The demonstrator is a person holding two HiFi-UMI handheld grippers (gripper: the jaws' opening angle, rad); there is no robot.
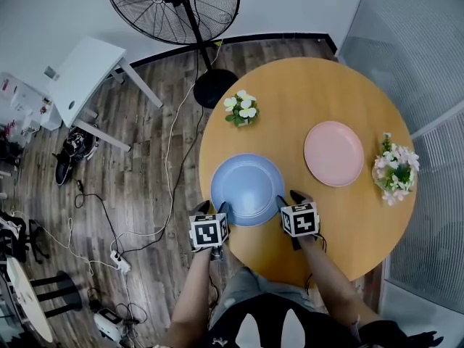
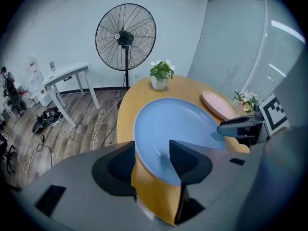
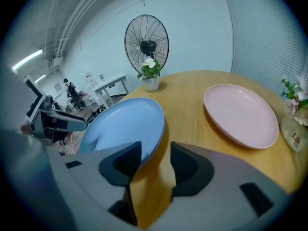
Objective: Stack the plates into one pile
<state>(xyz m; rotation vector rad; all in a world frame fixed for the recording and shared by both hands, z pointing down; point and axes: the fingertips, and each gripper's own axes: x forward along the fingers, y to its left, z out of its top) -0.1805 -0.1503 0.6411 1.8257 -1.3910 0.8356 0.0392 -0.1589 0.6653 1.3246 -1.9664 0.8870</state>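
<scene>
A blue plate (image 1: pixel 248 187) lies near the front left edge of the round wooden table (image 1: pixel 304 93). A pink plate (image 1: pixel 333 153) sits apart to its right. My left gripper (image 1: pixel 214 209) is at the blue plate's near left rim. In the left gripper view the jaws of this gripper (image 2: pixel 151 160) stand open, with the blue plate's (image 2: pixel 178 124) rim in the gap and no pad pressing on it. My right gripper (image 1: pixel 290 198) is at the plate's near right rim. In its own view my right gripper (image 3: pixel 156 162) is also open around the blue plate's (image 3: pixel 125 124) edge. The pink plate (image 3: pixel 240 114) is untouched.
A small pot of white flowers (image 1: pixel 241 109) stands at the table's back left. A glass vase of flowers (image 1: pixel 396 169) stands by the right edge. On the wooden floor are a standing fan (image 1: pixel 174 6), a white table (image 1: pixel 83 78) and cables.
</scene>
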